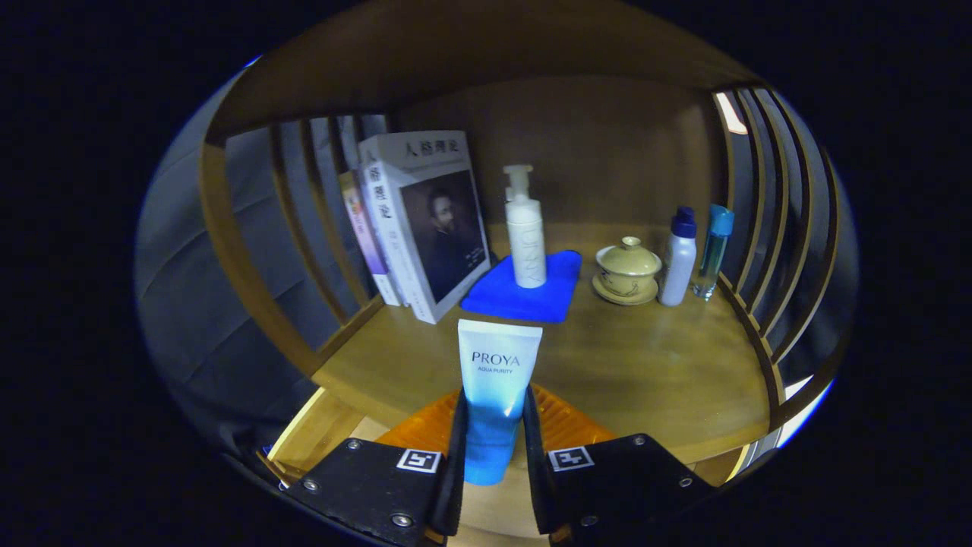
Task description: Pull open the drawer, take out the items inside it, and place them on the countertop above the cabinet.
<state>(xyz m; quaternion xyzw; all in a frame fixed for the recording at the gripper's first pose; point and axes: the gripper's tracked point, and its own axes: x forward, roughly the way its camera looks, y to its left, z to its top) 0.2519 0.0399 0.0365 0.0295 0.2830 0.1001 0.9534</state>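
Both fingers (458, 444) of the hand-held gripper (492, 448) clamp a blue-and-white tube (495, 395), held upright over the countertop's (645, 372) front edge, just before a blue cloth (531, 292).

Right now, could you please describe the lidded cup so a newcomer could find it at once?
On the wooden countertop, beyond the claw shut on the blue tube, look right of the blue cloth. The lidded cup sits on a saucer beside two bottles, squat and beige.
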